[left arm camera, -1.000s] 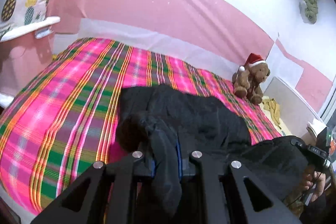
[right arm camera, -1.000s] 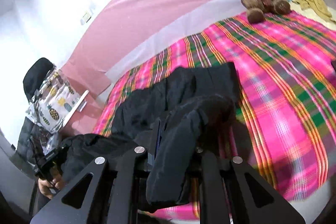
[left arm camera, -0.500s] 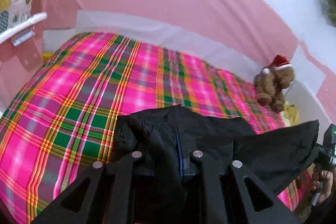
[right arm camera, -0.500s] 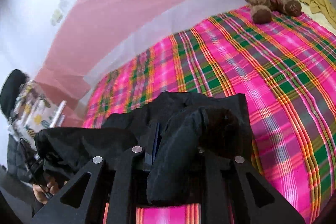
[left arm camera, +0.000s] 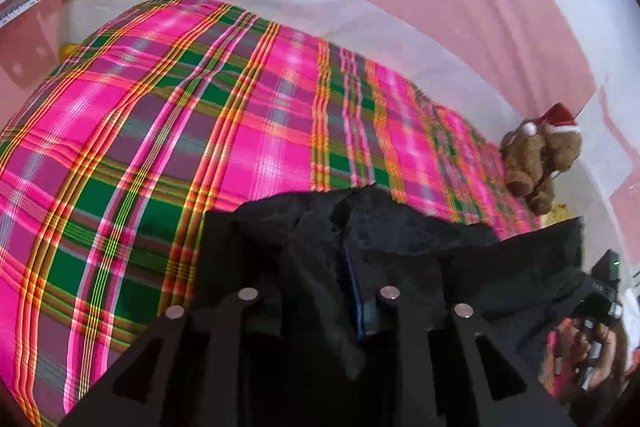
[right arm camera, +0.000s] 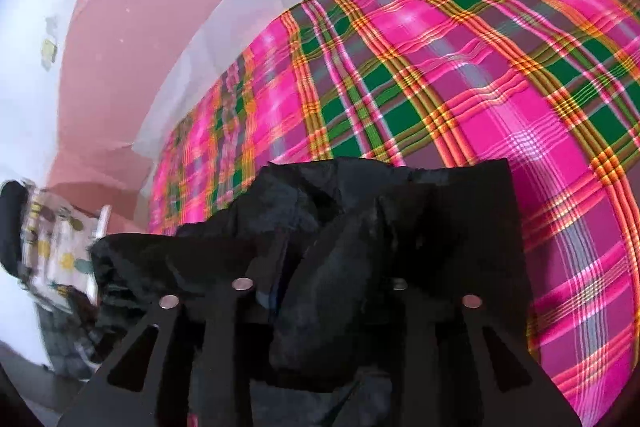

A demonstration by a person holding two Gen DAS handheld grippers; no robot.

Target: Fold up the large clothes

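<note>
Black garment point(left arm camera: 360, 227) seemingly pinched by both hand-held grippers above plaid bedspread point(left arm camera: 160, 107).

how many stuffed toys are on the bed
1. A brown teddy bear in a red Santa hat sits at the far right edge of the plaid bedspread, beyond the black garment; none other shows.

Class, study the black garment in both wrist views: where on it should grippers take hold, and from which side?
Grip the black garment at its two near-edge corners, from the bed's near side, as the left gripper and right gripper do now. Bunched cloth fills each pair of jaws, and the edge spans between them above the plaid bedspread.
</note>
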